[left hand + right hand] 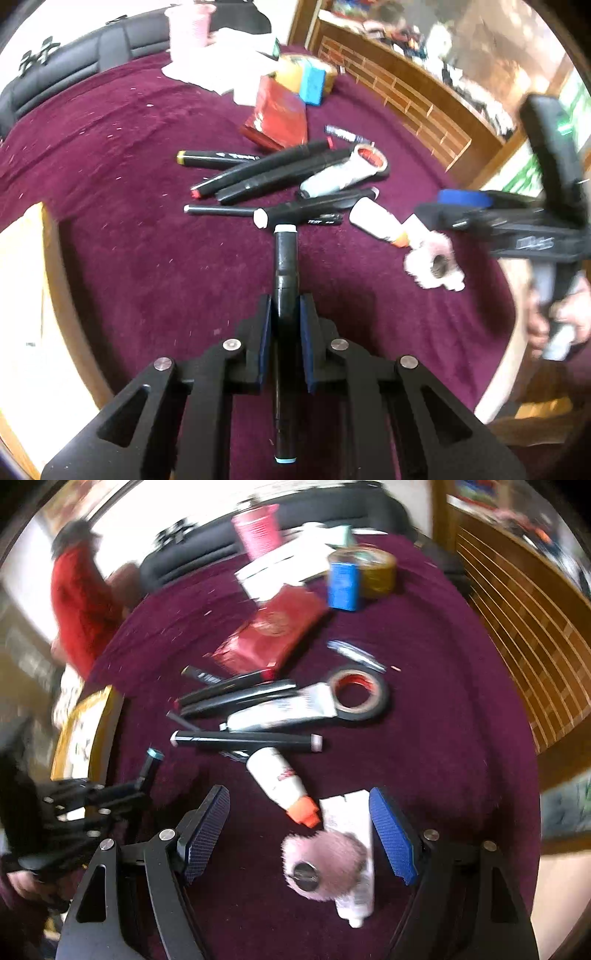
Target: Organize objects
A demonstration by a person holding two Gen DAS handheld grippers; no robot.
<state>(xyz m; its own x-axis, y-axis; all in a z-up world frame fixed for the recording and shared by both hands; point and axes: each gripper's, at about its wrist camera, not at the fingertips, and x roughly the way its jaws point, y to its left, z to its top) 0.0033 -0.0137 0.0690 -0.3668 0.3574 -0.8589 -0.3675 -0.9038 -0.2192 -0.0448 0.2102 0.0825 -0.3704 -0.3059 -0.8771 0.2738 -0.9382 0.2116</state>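
Observation:
My left gripper (286, 306) is shut on a black marker (285, 258) with pale blue end caps, held lengthwise above the maroon cloth (147, 258). The right wrist view shows that left gripper (142, 782) at the left with the marker (151, 764) sticking up. My right gripper (299, 797) stands open over a white glue tube with an orange cap (277, 775), a pink fluffy thing (325, 856) and a small white tube (364, 878); its pads (391, 834) touch none of them. A pile of black markers (266, 173), a silver tube (332, 181) and a black tape roll (371, 158) lies beyond.
Further back lie a red packet (280, 114), a blue box (314, 85), a yellow tape roll (291, 74), white papers (221, 70) and a pink cup (192, 26). A wooden tray (26, 295) is at the left and a slotted wooden rack (406, 99) at the right. A person in red (81, 602) stands behind.

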